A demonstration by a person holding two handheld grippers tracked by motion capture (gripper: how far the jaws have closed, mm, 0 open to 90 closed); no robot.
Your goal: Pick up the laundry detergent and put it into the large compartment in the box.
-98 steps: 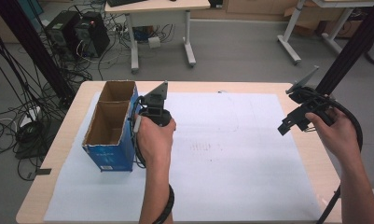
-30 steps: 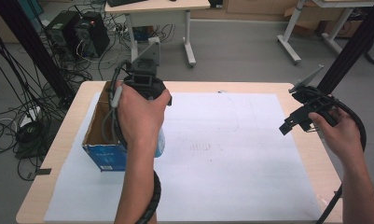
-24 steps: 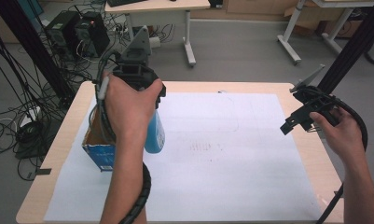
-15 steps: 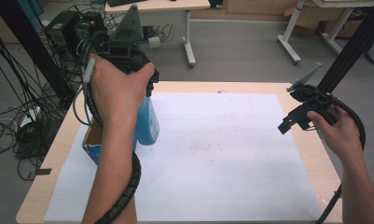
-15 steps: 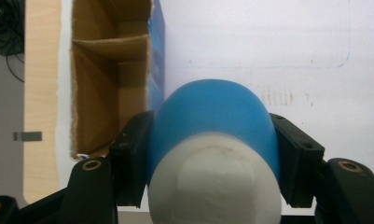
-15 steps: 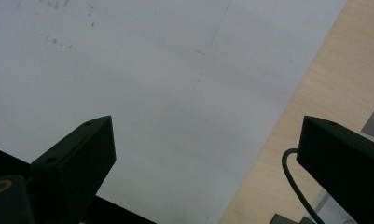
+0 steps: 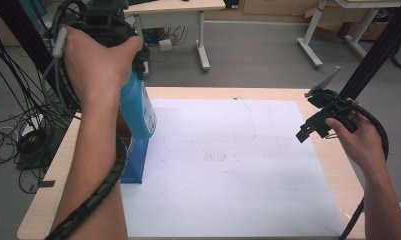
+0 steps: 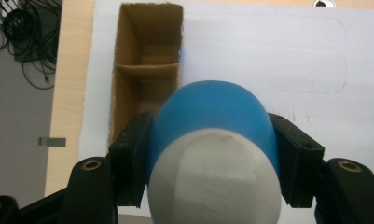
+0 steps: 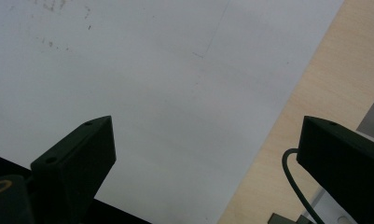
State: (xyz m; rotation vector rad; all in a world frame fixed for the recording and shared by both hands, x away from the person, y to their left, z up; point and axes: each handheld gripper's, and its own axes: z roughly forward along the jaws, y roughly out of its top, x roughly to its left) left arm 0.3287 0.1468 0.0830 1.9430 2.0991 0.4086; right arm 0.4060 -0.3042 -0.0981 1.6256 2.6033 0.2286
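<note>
Hanging high above the left side of the worktop (image 7: 248, 92), a blue bottle (image 7: 137, 107) is clamped near its top by the left gripper (image 8: 208, 163), which is gripped in the person's left hand (image 7: 95, 62). In the left gripper view the 2 black fingers (image 8: 131, 158) are pressed against opposite sides of the bottle, just below its white cap (image 8: 215, 182). In the high view the bottle is held clear of the surface, its base tilted slightly toward the middle of the worktop.

Below and just left of the bottle, an open cardboard box (image 8: 145, 77) with blue outer walls is seen standing on the white paper sheet (image 7: 228, 165); a cardboard divider splits it into 2 compartments, and whether anything lies inside cannot be told.

Faint pencil outlines and smudges are marked on the sheet near its middle.

At the right edge of the worktop, well apart from the bottle, the right gripper (image 7: 315, 125) is held in the right hand (image 7: 360, 142) above the sheet's border. Its fingers (image 9: 75, 158) are spread wide, with nothing between them.
</note>
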